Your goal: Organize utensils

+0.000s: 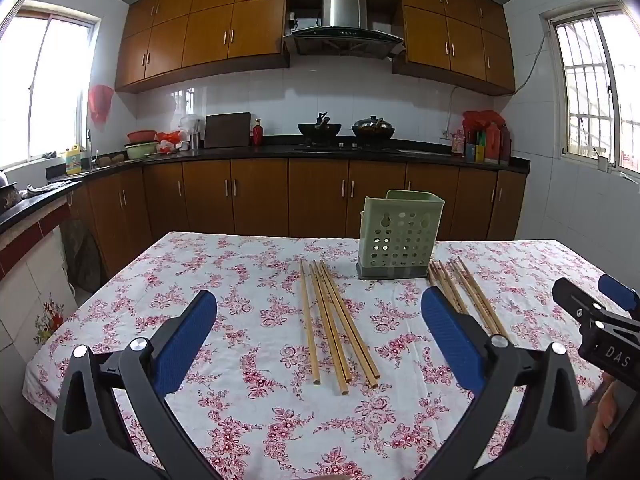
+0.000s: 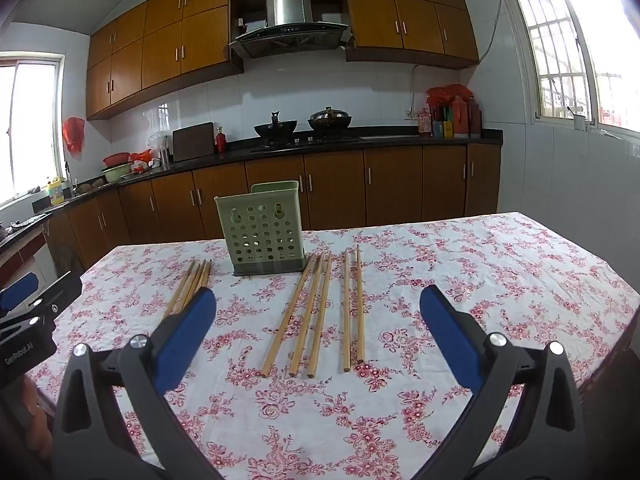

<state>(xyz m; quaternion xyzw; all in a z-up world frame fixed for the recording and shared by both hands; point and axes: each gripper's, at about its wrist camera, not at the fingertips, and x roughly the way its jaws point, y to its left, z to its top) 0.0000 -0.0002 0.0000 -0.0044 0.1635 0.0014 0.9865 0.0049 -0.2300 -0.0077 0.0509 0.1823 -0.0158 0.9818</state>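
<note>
Both grippers wide open, nothing held. L gripper [image 1: 318, 334] hangs over the near ends of the left chopsticks [image 1: 336, 328]; sticks run away from it, long way. R gripper [image 2: 318, 332] is the same w/ the right chopsticks [image 2: 316, 316]. Further back betw. the piles stands the green holder [image 1: 400, 236], empty I think.

The room was a kitchen with white tiled walls [image 1: 352, 92]. Brown wooden upper cabinets [image 1: 224, 32] ran along the far wall at twelve o'clock, with a steel range hood [image 1: 344, 24] between them. Below, a black worktop [image 1: 360, 152] lay over brown lower cabinets [image 1: 260, 200]. Bright daylight came through a window [image 1: 48, 84] at nine o'clock and a barred window [image 1: 596, 92] at three o'clock. The counter [image 1: 224, 264] wore a white cloth with red flowers.
</note>
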